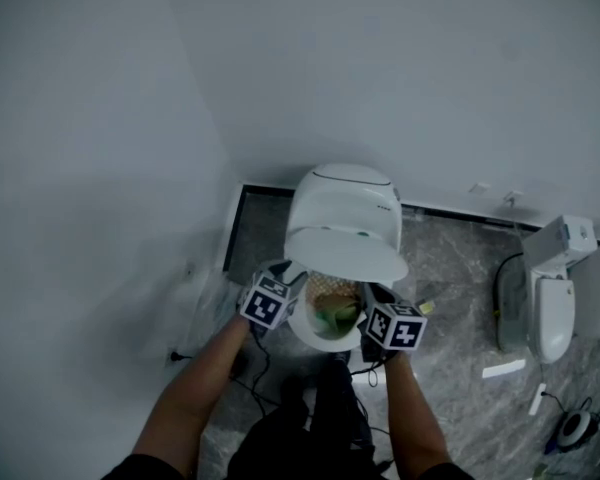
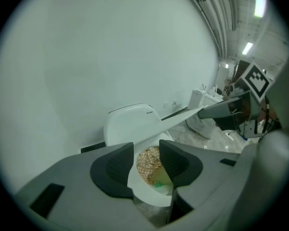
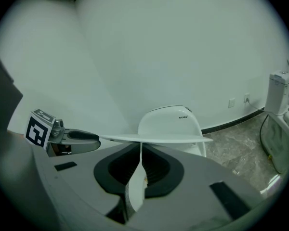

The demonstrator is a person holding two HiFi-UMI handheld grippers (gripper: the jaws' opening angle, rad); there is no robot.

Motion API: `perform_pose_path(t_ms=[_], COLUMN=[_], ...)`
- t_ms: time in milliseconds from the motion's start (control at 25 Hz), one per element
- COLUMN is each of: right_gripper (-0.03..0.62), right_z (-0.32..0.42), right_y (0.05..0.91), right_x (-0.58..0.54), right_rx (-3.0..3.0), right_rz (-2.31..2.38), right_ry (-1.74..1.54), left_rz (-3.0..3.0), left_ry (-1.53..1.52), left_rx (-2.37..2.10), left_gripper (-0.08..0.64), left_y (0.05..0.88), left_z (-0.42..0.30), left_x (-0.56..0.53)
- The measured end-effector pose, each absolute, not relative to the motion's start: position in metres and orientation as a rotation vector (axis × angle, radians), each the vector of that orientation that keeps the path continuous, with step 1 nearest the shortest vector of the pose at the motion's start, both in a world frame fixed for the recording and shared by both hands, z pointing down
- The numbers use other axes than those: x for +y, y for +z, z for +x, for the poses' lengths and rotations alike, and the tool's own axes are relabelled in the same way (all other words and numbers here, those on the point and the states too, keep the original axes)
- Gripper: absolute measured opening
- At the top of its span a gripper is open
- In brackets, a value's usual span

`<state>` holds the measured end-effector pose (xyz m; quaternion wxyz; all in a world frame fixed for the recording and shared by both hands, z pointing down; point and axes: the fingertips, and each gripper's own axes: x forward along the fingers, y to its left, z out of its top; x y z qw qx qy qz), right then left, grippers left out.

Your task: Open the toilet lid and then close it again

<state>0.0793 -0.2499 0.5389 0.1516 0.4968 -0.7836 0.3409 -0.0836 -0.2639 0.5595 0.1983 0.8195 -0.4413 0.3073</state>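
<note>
Where the lid stands: the lid (image 1: pixel 345 255) hangs half raised over the bowl (image 1: pixel 325 346), lying roughly level. It is hinged at the back of the toilet (image 1: pixel 345 200), which stands against the wall (image 1: pixel 100 168).
Right claw: my right claw (image 3: pixel 140 150) is pressed almost together, with its tips just under the lid's front edge. I judge it is propping the lid from below, not pinching it, since the slit runs upright and the lid lies flat. The white sliver in the slit looks like bowl rim seen through it, though I can't be sure.
Left claw: my left claw (image 2: pixel 147 147) is spread, with the bowl's rim showing between the pads and nothing squeezed. It sits near the lid's left edge, likely to steady it.
Bowl: it is open to view, with something tan and checked and a greenish patch inside.
Stage: my guess is that the lid is partway through its swing; I cannot tell whether it is going up or coming down.
Floor: the floor (image 1: pixel 460 298) is grey marbled stone.
Room: plain white walls meet in a corner behind the toilet. A second toilet (image 1: pixel 552 313) stands well apart on my right.
</note>
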Motion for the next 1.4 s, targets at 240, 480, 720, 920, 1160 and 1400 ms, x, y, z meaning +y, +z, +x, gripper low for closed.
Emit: perform_pose_path(t_ms=[240,480,720,920,1160,1400], right_gripper=[0.026,0.026,0.026,0.026,0.026,0.025], right_z=[0.077,0.073,0.066,0.071,0.071,0.071], right_y=[0.547,0.560,0.564,0.572,0.589,0.604], right_x=[-0.237,-0.224,-0.215,-0.205,-0.182,-0.160], right_rx=[-2.231,-2.208,-2.221,-2.214,-2.199,-2.182], right_rz=[1.439,1.436,1.434,1.448,1.471,1.475], right_ry=[0.963,0.968,0.960,0.982,1.005,1.031], left_rz=[2.242,2.247,2.246,2.239,2.239,2.249], left_ry=[0.724,0.650,0.657,0.669,0.680,0.717], left_rx=[-1.253,-1.251,-1.214,-1.188,-1.159,-1.141], left_gripper=[0.040,0.011,0.008,0.008,0.008,0.008], left_y=[0.552,0.545,0.555,0.569,0.587,0.605], left_z=[-0.094,-0.081,-0.068,-0.062,-0.064,-0.062], left_x=[-0.257,-0.268,-0.268,-0.255,-0.235,-0.216])
